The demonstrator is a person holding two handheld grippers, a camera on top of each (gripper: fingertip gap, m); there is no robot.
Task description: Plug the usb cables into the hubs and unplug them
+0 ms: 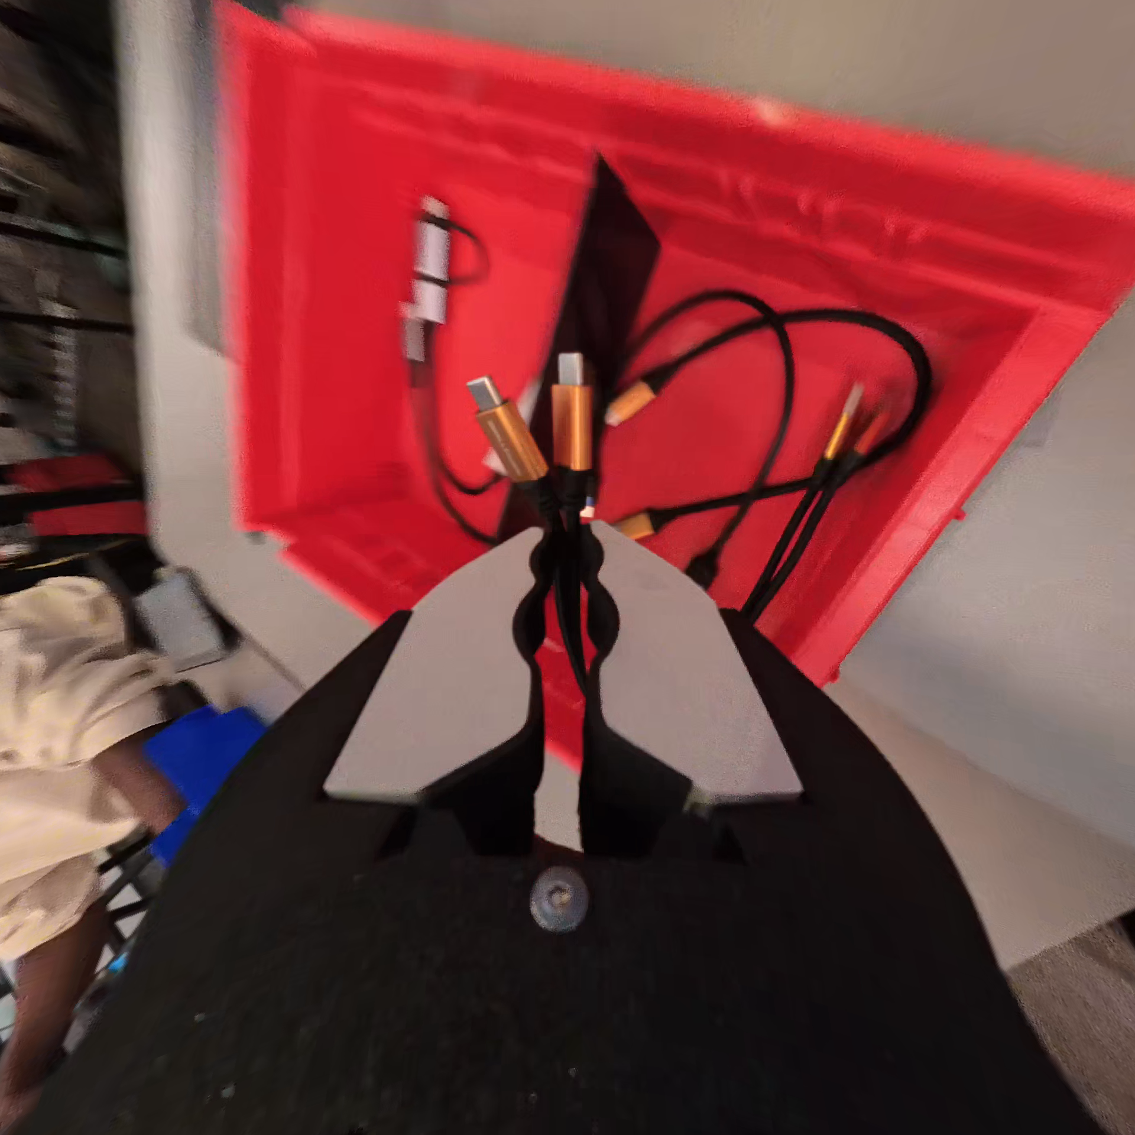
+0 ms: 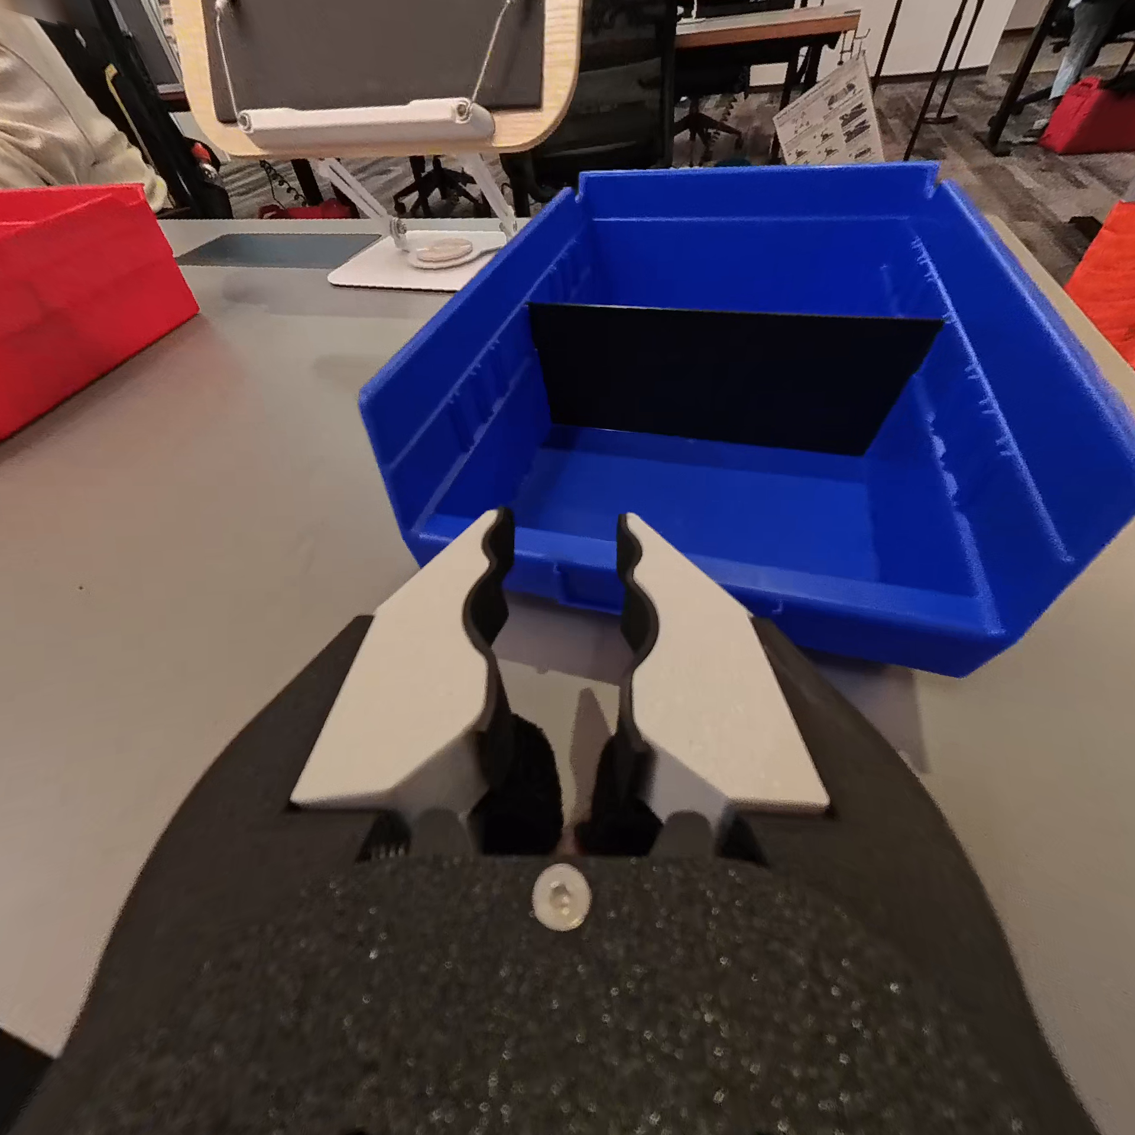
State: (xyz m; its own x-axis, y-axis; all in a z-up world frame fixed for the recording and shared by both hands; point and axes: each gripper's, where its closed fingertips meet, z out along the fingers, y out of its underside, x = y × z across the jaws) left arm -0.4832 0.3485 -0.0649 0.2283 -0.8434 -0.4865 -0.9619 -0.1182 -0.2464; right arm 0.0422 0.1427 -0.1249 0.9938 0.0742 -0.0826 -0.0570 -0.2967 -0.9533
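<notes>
- Orange-sleeved USB cables (image 1: 556,430): my left gripper (image 1: 568,534) is clenched on two, above the red bin (image 1: 921,215).
- Silver hubs (image 1: 430,270) lie near that bin's far-left corner; I judge plugging hasn't begun.
- Right gripper (image 2: 562,522) is released, holding nothing, before the blue bin (image 2: 768,589).

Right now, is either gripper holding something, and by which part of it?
The left gripper holds two black USB cables, pinched on the cords just behind their orange plugs. The right gripper is open and holds nothing.

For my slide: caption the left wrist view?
Left gripper pinches two orange-plugged USB cables above a red bin.
</notes>
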